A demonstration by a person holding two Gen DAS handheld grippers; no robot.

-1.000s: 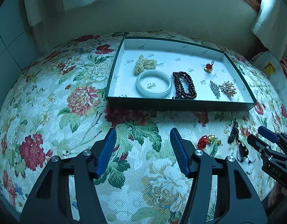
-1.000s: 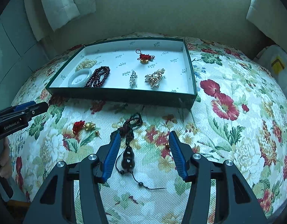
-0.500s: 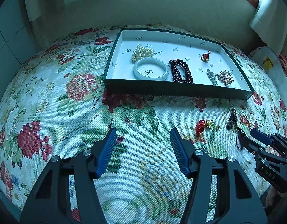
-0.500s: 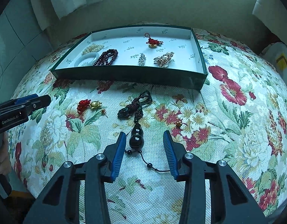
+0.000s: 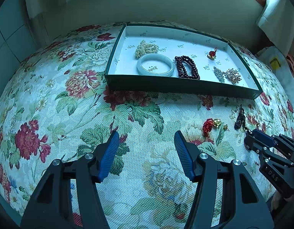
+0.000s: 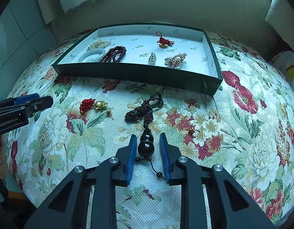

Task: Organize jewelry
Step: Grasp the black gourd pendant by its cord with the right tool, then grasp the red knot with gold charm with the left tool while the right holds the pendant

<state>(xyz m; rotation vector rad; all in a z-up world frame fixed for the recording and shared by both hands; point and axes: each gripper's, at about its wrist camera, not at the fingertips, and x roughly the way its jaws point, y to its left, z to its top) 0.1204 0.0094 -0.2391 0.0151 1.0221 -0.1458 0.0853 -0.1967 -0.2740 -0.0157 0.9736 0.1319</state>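
The right tongs (image 6: 148, 143) are closing around the glossy black gourd pendant (image 6: 146, 145), pads not yet touching, its long axis and bunched dark cord (image 6: 145, 107) running straight ahead toward the near wall of the green box (image 6: 139, 74), while the left tongs (image 5: 146, 152) gape empty over the floral-clothed surface (image 5: 74, 114).

A glossy black gourd pendant (image 6: 146, 143) on braided cord lies on coarse woven floral cloth (image 6: 242, 133).
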